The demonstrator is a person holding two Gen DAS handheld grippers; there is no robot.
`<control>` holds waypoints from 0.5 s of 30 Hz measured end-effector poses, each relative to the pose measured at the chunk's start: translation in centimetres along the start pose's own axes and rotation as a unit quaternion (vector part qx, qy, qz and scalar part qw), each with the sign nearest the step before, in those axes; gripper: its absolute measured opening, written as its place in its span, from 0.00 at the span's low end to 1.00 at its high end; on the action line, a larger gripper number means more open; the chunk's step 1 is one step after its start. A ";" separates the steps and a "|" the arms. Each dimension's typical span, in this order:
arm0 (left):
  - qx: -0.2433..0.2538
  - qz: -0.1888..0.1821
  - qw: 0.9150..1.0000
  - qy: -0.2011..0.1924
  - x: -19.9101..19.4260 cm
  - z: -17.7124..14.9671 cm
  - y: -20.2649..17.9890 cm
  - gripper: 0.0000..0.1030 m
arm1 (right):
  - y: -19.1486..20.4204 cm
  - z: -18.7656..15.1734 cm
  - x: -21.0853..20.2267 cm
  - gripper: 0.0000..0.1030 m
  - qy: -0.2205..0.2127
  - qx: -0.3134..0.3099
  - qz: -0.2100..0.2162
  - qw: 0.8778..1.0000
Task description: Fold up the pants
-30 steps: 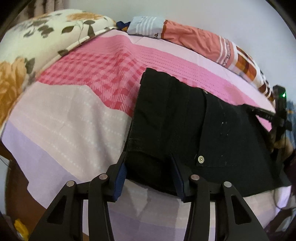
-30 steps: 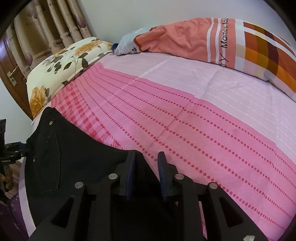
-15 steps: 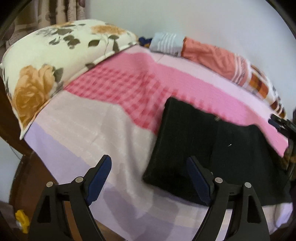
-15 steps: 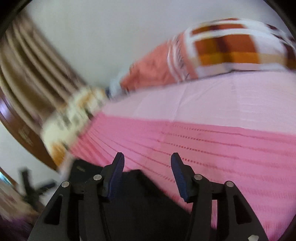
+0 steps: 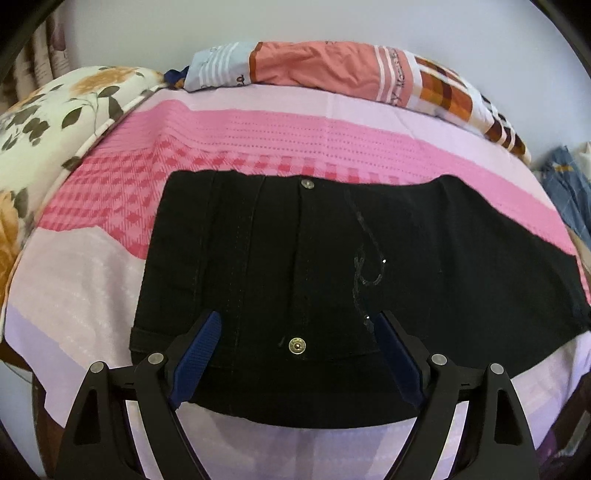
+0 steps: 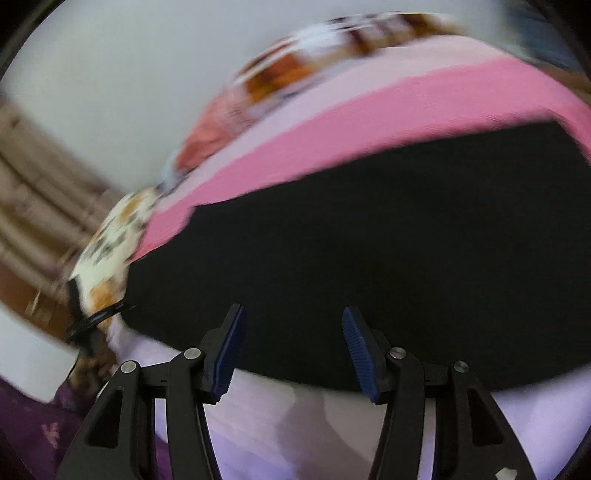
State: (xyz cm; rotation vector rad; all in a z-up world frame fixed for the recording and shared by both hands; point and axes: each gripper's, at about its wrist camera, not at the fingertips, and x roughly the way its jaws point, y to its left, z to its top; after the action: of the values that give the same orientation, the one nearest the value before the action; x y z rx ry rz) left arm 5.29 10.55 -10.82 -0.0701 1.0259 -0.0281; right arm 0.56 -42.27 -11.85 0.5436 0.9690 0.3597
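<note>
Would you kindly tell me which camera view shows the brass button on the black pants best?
The left wrist view: it is sharp, and the brass button sits clearly on the black pants. The right wrist view is motion-blurred and shows only plain black cloth, no button.

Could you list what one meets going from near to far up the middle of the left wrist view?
Left gripper with open jaws → brass button → black pants → silver rivet → pink bedsheet → orange patterned pillow → white wall.
</note>
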 end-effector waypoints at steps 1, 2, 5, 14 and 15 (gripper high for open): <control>-0.001 -0.001 1.000 0.000 0.0 -0.1 0.0 0.83 | -1.5 -0.5 -1.4 0.50 -0.012 0.021 -0.014 1.000; -0.004 -0.005 1.000 -0.002 -0.1 -0.1 -0.1 0.83 | -2.8 -0.9 -2.8 0.50 -0.029 0.043 -0.024 0.998; -0.017 -0.021 1.000 -0.006 -0.5 0.2 -0.1 0.83 | -7.5 -1.7 -8.2 0.51 -0.110 0.136 -0.031 0.984; -0.052 -0.075 0.996 0.003 -1.0 -0.3 -1.5 0.83 | -16.7 -5.7 -14.7 0.52 -0.246 0.308 0.022 0.919; -0.050 -0.078 0.996 0.004 -0.9 -0.4 -1.8 0.83 | -17.1 -5.7 -14.6 0.52 -0.250 0.312 0.027 0.916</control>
State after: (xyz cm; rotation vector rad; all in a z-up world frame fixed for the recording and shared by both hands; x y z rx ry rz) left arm 4.50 8.83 -10.11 -0.2424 1.0273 -0.1190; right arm -11.07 -62.12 -14.49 1.1823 0.5527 -0.0620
